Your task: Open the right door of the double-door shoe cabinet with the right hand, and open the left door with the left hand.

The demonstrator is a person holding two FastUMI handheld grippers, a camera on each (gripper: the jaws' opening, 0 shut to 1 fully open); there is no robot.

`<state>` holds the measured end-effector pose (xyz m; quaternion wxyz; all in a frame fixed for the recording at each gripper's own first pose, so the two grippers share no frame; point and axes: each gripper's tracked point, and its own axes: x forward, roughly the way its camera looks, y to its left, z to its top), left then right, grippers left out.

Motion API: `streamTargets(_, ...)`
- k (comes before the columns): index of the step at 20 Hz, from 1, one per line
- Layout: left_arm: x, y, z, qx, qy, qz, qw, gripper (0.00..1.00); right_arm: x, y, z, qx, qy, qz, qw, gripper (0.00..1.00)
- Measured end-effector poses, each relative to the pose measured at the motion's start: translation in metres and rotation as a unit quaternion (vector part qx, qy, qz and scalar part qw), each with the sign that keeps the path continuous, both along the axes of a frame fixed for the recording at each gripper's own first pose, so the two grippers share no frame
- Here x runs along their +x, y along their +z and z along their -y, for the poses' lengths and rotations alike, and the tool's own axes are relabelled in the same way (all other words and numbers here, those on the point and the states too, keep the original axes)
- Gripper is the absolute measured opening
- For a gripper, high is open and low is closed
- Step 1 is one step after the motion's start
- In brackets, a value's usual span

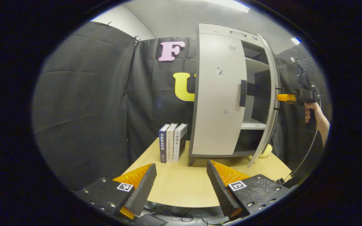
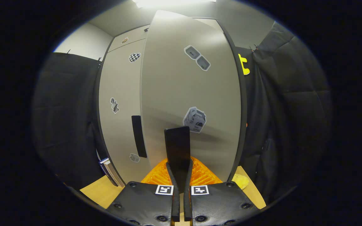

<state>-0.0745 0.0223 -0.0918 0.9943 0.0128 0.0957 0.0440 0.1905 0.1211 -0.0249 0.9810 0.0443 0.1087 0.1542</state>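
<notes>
Three upright books [image 1: 172, 142] stood on the pale wooden bench [image 1: 181, 185] beside the tall shoe cabinet [image 1: 222, 94]. The left hand-held gripper [image 1: 181, 185] hung open. The smooth left door [image 1: 218, 94] was closed, the right door [image 2: 190, 94] ajar — the right hand-held gripper [image 2: 178, 175] clamped its flat vertical handle [image 2: 177, 147].

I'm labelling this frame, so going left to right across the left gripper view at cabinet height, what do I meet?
Books → closed left door → its handle → open shelves → swung-out right door → right claw → hand holding it.
</notes>
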Motion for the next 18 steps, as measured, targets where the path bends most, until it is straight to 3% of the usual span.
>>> streamTargets(3,0.003,-0.001,0.004,0.007,0.002,0.003,1.0,0.93,-0.004,-0.002,0.013,0.0,-0.018,-0.007,1.0,0.06)
streamTargets(11,0.025,-0.013,0.036,0.006,-0.038,-0.01,0.999,0.93,-0.008,-0.002,0.043,-0.012,-0.083,-0.014,0.996,0.05)
streamTargets(17,0.037,-0.016,0.057,0.009,-0.064,-0.01,0.998,0.94,-0.007,-0.002,0.063,-0.027,-0.107,-0.012,0.994,0.01)
streamTargets(18,0.04,-0.018,0.061,0.008,-0.067,-0.012,0.998,0.94,-0.006,-0.002,0.066,-0.028,-0.109,-0.013,0.994,0.04)
